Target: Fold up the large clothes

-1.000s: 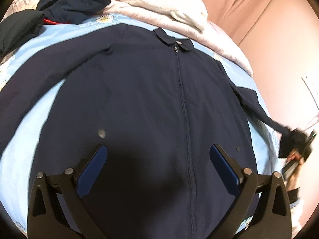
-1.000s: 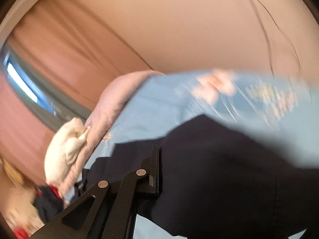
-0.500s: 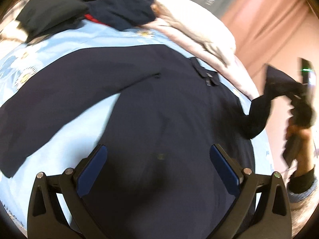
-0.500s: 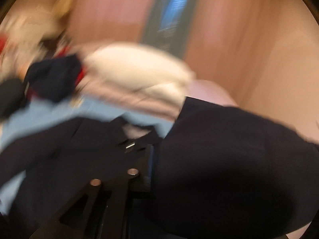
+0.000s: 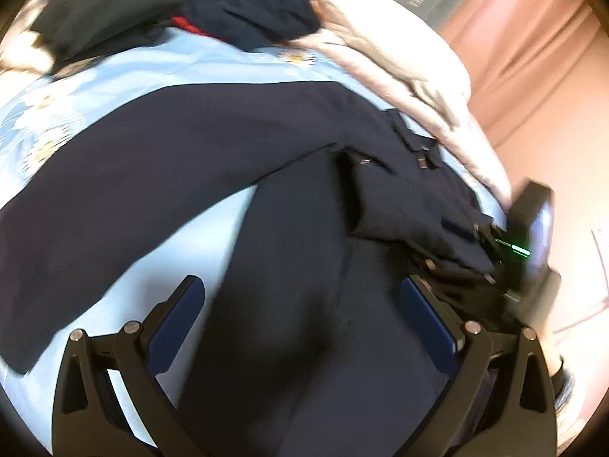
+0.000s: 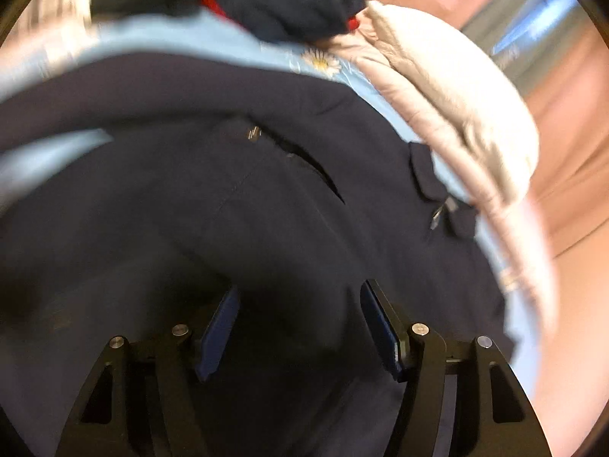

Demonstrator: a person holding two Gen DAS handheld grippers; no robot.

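I've got the navy jacket [image 5: 289, 251] spread front-up on the blue flowered sheet [image 5: 125, 64], its collar [image 5: 413, 141] pointing toward the pale quilt [image 5: 399, 61]. The sleeve [image 5: 403, 205] on the quilt side now lies folded across the chest just below the collar. My right gripper [image 6: 298, 327] hovers right over it, jaws opening, dark cloth lying between the blue pads but nothing pinched. My left gripper [image 5: 302, 327] is spread wide above the jacket's lower body, holding nothing.

My worry: if I pull the right claw away while fabric snags on a pad, that sleeve drags back off the chest and the fold is lost. It's lying a bit skewed already, so a careless brush would bunch it.

Room to move: the far sleeve [image 5: 125, 175] stretches out flat away from the collar, with bare sheet on both sides, so there's an easy approach there. Beyond the collar it's crowded; the quilt presses close, and a heap of dark clothes [image 5: 236, 3] sits just past the shoulder. The bed's edge on the quilt side is near, so I'd keep the cloth from sliding over it.
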